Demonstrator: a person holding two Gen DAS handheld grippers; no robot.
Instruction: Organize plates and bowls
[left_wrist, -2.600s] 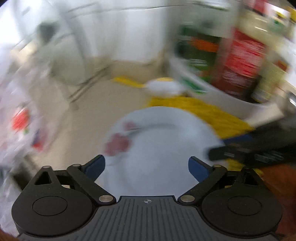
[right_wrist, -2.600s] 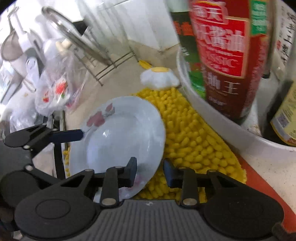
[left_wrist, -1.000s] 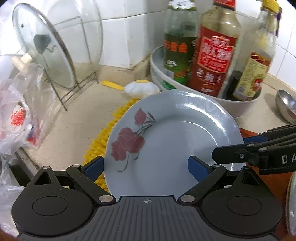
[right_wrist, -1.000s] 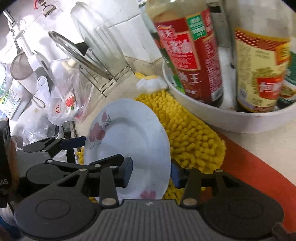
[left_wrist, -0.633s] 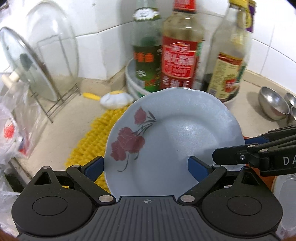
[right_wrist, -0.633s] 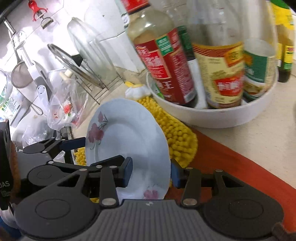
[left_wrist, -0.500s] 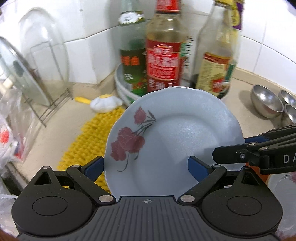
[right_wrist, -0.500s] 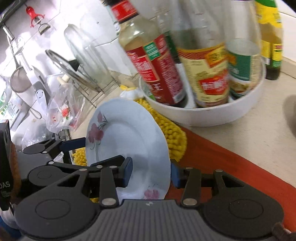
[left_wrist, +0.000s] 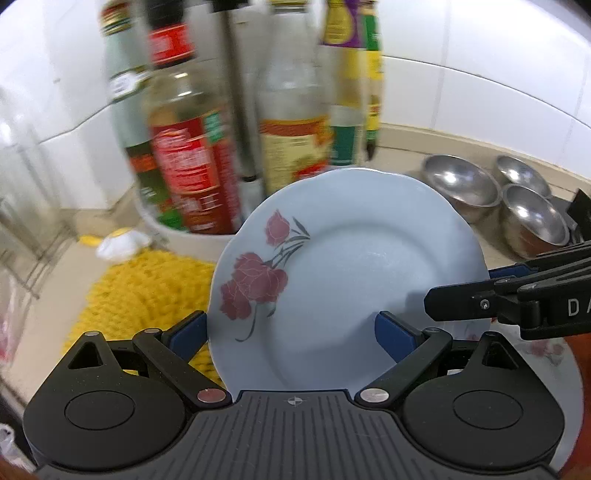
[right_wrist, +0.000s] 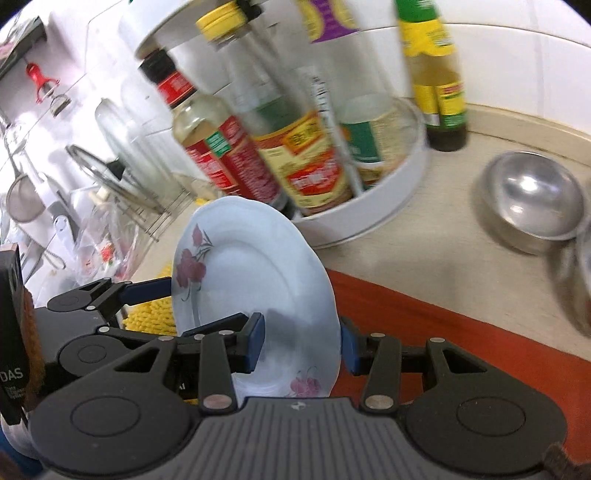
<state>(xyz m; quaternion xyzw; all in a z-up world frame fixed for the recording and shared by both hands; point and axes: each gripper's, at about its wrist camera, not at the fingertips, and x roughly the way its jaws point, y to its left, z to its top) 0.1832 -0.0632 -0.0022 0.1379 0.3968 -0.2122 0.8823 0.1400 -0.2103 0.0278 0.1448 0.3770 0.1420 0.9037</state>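
Note:
A pale blue plate with red flowers (left_wrist: 354, 280) is held tilted above the counter. My left gripper (left_wrist: 291, 332) stands wide open around its near part, blue pads at either side; whether they touch it I cannot tell. My right gripper (right_wrist: 301, 345) is shut on the plate's rim (right_wrist: 258, 280), and its arm enters the left wrist view from the right. Another flowered plate (left_wrist: 546, 354) lies below at right. Three steel bowls (left_wrist: 461, 184) sit on the counter at the far right; one also shows in the right wrist view (right_wrist: 535, 195).
A white round tray (right_wrist: 388, 199) holds several sauce bottles (left_wrist: 188, 155) behind the plate. A yellow nubby mat (left_wrist: 147, 284) lies at left, a red mat (right_wrist: 443, 325) under the plate. Glass lids in a wire rack (right_wrist: 110, 173) and plastic bags stand at far left.
Both grippers have carried the plate up off the yellow mat and to the right, past the bottle tray. The steel bowls and the second plate have come into view.

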